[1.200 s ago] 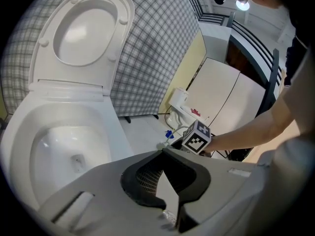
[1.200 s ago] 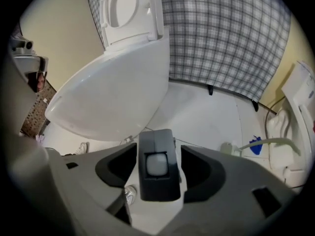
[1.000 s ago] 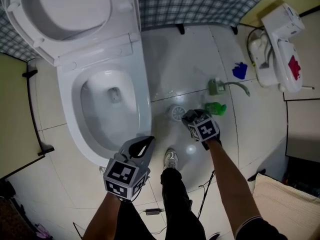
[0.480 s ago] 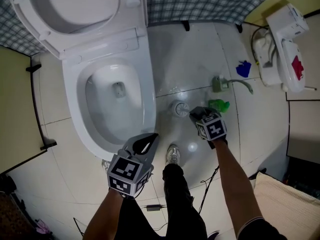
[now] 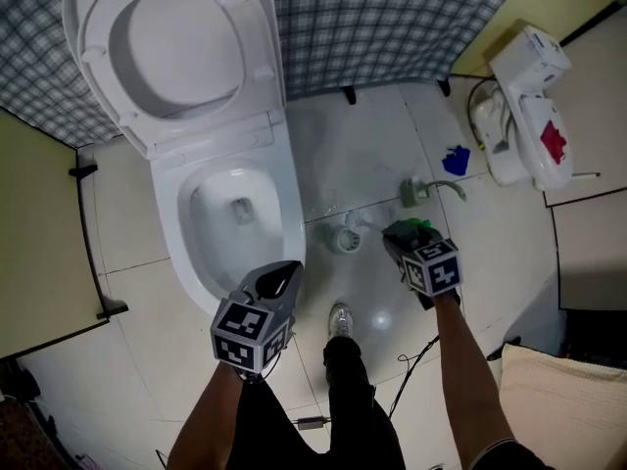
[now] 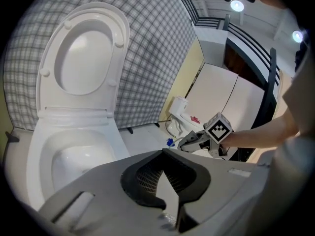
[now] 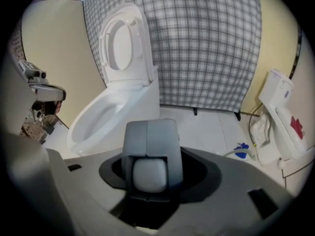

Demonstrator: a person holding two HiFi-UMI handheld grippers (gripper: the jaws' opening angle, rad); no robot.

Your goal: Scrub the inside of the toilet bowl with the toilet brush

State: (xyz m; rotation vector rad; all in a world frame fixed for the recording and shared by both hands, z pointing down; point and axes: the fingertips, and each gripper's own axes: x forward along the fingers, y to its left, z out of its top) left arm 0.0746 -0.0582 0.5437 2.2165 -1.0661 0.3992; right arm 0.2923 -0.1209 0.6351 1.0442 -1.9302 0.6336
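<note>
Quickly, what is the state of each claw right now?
Left claw: closed, holding nothing.
Right claw: has just closed on a grey handle, probably the toilet brush's.

Glossy white ceramic toilet bowl (image 5: 172, 218), shiny smooth floor tiles (image 5: 364, 135), checked cloth backdrop (image 5: 392, 18)

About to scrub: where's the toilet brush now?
The toilet brush is gripped in the right tongs, grey handle end showing in the right gripper view; in the head view they hang right of the toilet bowl.
</note>
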